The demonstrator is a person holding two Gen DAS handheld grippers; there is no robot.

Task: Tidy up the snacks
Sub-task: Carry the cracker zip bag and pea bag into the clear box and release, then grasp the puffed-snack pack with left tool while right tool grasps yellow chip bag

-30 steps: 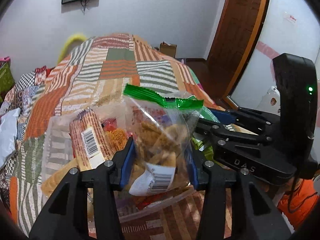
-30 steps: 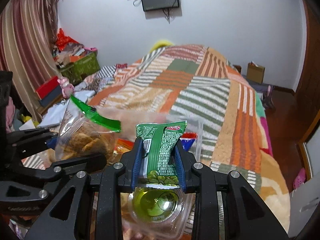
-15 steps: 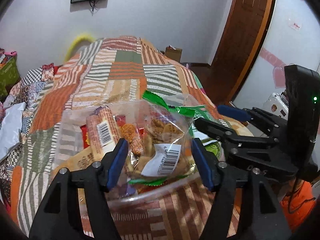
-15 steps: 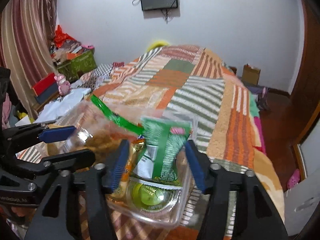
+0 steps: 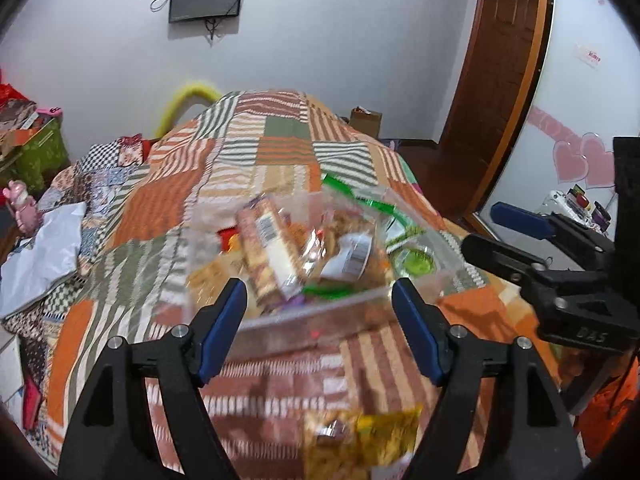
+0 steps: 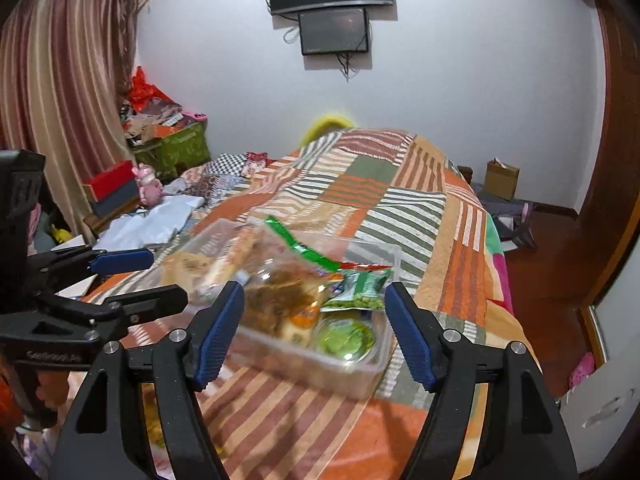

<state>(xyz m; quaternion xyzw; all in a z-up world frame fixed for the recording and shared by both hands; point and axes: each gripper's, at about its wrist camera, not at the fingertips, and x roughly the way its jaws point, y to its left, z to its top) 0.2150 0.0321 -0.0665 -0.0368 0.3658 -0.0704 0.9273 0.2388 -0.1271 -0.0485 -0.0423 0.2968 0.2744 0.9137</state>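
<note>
A clear plastic bin [image 5: 312, 322] [image 6: 360, 364] sits on the striped quilt and holds several snacks. A clear bag of fried snacks with a green zip strip [image 5: 348, 240] [image 6: 288, 296] lies in it, beside a green pea packet [image 6: 360, 292], a green jelly cup [image 6: 346, 338] and a long biscuit pack [image 5: 266, 252]. My left gripper [image 5: 320, 328] is open and empty, just short of the bin. My right gripper [image 6: 314, 328] is open and empty, also just short of the bin. A yellow snack packet [image 5: 360, 444] lies on the quilt below the left gripper.
The patchwork quilt [image 6: 380, 200] covers the whole bed. White fabric [image 5: 40, 252] lies at the left edge, with boxes and a pink toy [image 6: 148, 180] beyond. A cardboard box [image 6: 502, 178] stands on the floor near the wooden door [image 5: 508, 60].
Both grippers opened and let go: the fried-snack bag and the green pea packet dropped into the bin. Both grippers then pulled back from the bin.
</note>
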